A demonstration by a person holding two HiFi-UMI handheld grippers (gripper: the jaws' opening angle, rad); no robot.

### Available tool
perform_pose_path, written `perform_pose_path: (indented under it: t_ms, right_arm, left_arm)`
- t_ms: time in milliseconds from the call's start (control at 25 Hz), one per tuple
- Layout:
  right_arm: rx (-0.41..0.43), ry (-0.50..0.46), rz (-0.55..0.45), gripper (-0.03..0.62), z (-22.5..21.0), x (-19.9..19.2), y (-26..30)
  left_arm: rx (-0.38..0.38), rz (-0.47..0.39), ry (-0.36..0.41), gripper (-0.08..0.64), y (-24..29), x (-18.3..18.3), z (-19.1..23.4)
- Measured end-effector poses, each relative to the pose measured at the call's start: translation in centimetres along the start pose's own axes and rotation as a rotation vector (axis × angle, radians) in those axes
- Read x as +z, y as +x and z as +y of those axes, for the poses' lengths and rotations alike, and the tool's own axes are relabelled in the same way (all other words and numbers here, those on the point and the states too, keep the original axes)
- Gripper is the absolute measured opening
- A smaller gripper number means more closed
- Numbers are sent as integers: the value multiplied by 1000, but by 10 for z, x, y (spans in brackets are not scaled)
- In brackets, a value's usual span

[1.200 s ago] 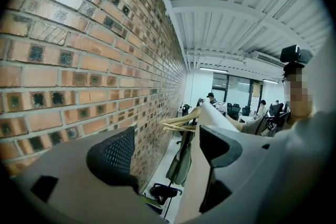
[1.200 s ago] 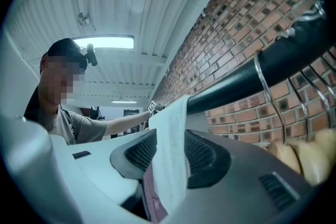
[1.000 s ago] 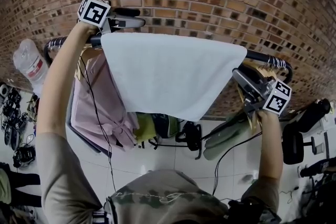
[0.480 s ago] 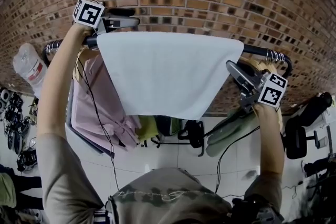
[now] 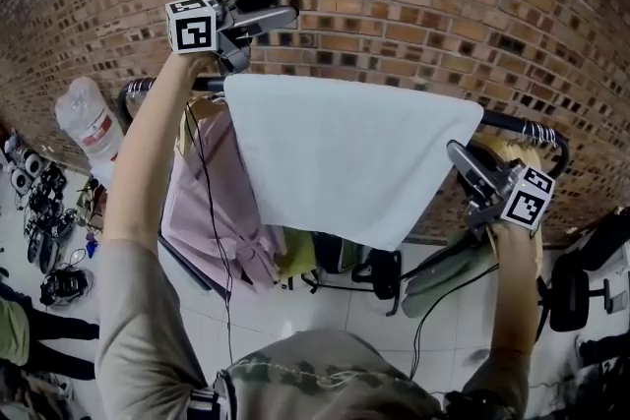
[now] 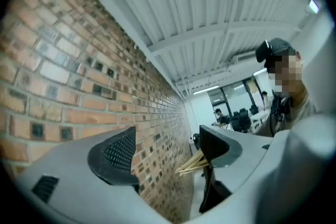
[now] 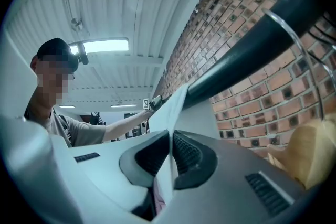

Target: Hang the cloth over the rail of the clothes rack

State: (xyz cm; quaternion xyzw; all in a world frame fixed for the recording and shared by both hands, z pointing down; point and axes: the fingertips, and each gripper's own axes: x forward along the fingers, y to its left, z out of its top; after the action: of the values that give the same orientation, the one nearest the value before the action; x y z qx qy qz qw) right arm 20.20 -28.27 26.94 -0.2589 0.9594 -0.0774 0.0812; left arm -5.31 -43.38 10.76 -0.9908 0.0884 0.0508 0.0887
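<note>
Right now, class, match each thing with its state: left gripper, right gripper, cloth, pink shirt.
Things:
1. left gripper
2. right gripper
3. cloth
4. pink shirt

States:
A. draped over the rail
B. jaws apart, nothing between them
C. hangs below the rail
D. shut on the cloth's edge

Pairs: 1-B, 2-D, 3-A, 4-C
</note>
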Motion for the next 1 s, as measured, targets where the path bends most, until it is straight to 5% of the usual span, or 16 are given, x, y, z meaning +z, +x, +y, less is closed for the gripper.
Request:
perform_pose_path:
  t_ms: [160,320,440,720,880,1000]
  right_arm:
    - [-14,6,-2,21,-5,-1,-2]
    - [-12,6,-4,21,-8,1,-2]
    - [7,10,1,21,-8,1,3]
    - [25,42,-2,21,-8,1,2]
    - [23,46,-4,21,-11,2,2]
    - [27,47,10,21,-10,0,3]
  left_arm:
    - [9,-35,126,393,-21,49,-20]
    - [56,-50,20,393,-53,65,-35]
    - [48,11,-117,393,-79,42,-65]
    - [7,64,-117,393,-122,-34,-144]
    - [144,167,-81,393,-131,-90,-142]
    - [218,182,-137,393,-128,-120,-137]
